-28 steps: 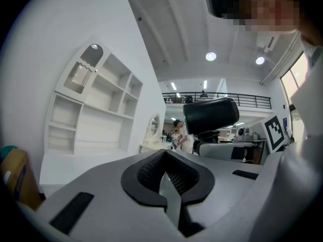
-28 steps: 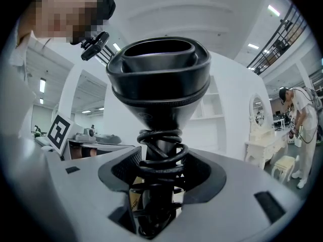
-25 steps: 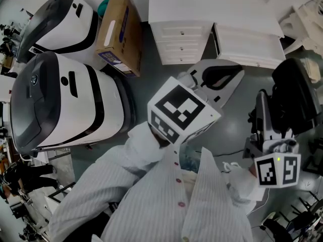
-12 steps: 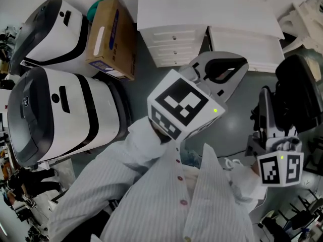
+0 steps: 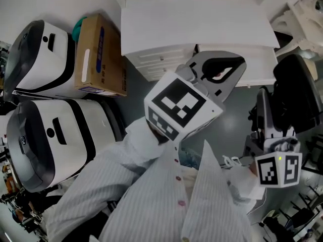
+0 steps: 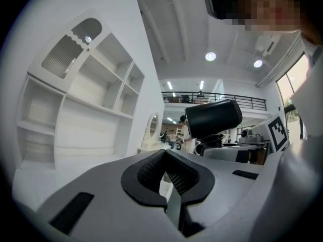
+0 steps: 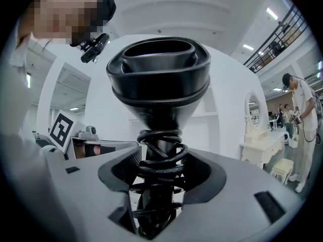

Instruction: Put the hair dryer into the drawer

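Observation:
A black hair dryer stands upright in my right gripper at the lower right of the head view. That gripper is shut on the dryer's handle, with the coiled cord wound round it and the nozzle pointing up. The white drawer unit stands at the top of the head view, its drawers closed. My left gripper hovers just in front of it. Its jaws meet with nothing between them. The dryer also shows in the left gripper view.
A cardboard box stands left of the drawer unit. Two large white-and-black machines fill the left side. White shelving rises beside the left gripper. A white dressing table with a mirror and a standing person are at the right.
The drawer unit, box and machines have slid left and down in the head view, and the unit now lies nearer my left gripper. Both grippers keep their state.

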The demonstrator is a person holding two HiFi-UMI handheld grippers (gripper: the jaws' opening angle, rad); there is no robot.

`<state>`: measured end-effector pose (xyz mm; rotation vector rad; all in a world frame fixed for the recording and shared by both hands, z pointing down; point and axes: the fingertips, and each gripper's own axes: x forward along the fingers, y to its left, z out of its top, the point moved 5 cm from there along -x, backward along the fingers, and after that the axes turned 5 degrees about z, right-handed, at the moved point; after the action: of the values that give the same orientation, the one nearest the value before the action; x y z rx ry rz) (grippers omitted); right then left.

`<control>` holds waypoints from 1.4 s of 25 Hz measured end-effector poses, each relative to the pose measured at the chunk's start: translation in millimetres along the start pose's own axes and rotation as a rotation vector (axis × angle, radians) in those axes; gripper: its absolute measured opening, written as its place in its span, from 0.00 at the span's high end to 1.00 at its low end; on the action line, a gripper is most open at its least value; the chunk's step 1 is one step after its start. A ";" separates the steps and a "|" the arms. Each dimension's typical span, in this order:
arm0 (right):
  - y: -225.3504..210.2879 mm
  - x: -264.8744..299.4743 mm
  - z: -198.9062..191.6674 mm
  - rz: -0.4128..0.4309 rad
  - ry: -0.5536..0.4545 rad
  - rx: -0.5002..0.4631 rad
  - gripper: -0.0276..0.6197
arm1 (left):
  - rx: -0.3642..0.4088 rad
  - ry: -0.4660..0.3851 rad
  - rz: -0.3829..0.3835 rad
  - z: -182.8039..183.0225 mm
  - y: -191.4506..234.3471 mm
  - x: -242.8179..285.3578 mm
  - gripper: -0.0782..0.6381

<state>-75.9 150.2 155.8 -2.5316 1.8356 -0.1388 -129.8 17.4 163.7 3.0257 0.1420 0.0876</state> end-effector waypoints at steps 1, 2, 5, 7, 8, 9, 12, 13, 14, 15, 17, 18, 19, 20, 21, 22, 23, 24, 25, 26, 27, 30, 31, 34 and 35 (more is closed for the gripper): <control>-5.4 7.1 1.5 -0.006 -0.001 -0.001 0.60 | 0.000 0.000 -0.005 1.7 6.2 7.4 0.88; -8.6 11.2 2.3 -0.012 -0.002 -0.002 0.60 | 0.002 -0.001 -0.011 2.6 10.0 12.3 0.88; -10.4 12.3 0.9 -0.034 -0.005 -0.005 0.60 | 0.009 -0.002 -0.030 1.3 11.6 16.6 0.88; -12.7 12.9 -0.8 -0.045 -0.008 -0.004 0.60 | 0.012 0.001 -0.041 -0.5 12.5 19.0 0.88; -15.7 15.3 -1.2 -0.049 -0.009 -0.003 0.60 | 0.013 0.002 -0.045 -0.9 14.7 21.8 0.88; -20.1 19.3 -1.0 -0.052 -0.009 -0.002 0.60 | 0.014 0.003 -0.045 -0.7 18.5 26.3 0.88; -38.3 37.6 1.2 -0.053 0.002 0.002 0.60 | 0.008 0.007 -0.035 2.6 34.6 46.4 0.88; -44.7 43.6 1.7 -0.051 0.007 0.003 0.60 | 0.007 0.008 -0.030 3.6 39.3 53.5 0.88; -51.1 49.0 2.1 -0.047 0.010 0.003 0.60 | 0.006 0.008 -0.025 4.2 42.9 60.3 0.88; -57.5 54.1 2.6 -0.041 0.010 0.004 0.60 | 0.006 0.008 -0.020 4.7 45.8 66.9 0.88; -71.1 63.9 3.2 -0.023 0.008 0.004 0.60 | 0.007 0.006 -0.005 4.8 50.7 80.2 0.88; -78.6 69.0 3.5 -0.012 0.008 0.003 0.60 | 0.008 0.006 0.005 4.6 53.3 87.5 0.88; -86.6 74.3 3.8 -0.001 0.009 0.002 0.60 | 0.008 0.005 0.016 4.7 56.0 95.3 0.88; -94.9 79.9 4.2 0.010 0.010 0.002 0.60 | 0.007 0.004 0.028 5.2 58.9 103.5 0.88; -103.4 85.7 4.8 0.023 0.011 0.000 0.60 | 0.007 0.002 0.040 5.9 61.9 111.6 0.88; -112.1 92.0 5.7 0.037 0.012 -0.002 0.60 | 0.007 0.000 0.055 6.8 65.1 119.7 0.88; -120.7 98.7 6.6 0.053 0.013 -0.005 0.60 | 0.006 -0.003 0.070 7.8 68.5 127.6 0.88; -129.4 105.6 7.7 0.072 0.015 -0.008 0.60 | 0.004 -0.006 0.087 8.7 71.9 135.5 0.88; -138.1 112.7 8.6 0.091 0.018 -0.010 0.60 | 0.001 -0.010 0.106 9.6 75.4 143.4 0.88; -147.0 119.8 9.3 0.112 0.023 -0.012 0.60 | -0.003 -0.013 0.127 10.1 78.7 151.4 0.88; -156.2 127.0 9.9 0.135 0.030 -0.015 0.60 | -0.008 -0.014 0.149 10.4 81.8 159.7 0.88; -185.6 147.0 11.7 0.202 0.051 -0.019 0.60 | -0.022 -0.017 0.214 11.6 88.6 186.6 0.88; -195.6 152.7 12.0 0.222 0.056 -0.019 0.60 | -0.024 -0.019 0.231 12.1 89.9 195.9 0.88; -226.3 174.5 10.5 0.291 0.070 -0.017 0.60 | -0.028 -0.024 0.294 11.8 96.6 222.8 0.88; -235.4 184.1 9.9 0.321 0.078 -0.017 0.60 | -0.032 -0.025 0.324 11.6 100.6 230.2 0.88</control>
<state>204.8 48.6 172.3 -2.2308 2.2487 -0.2198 108.8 -61.2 175.7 2.9869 -0.3488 0.0781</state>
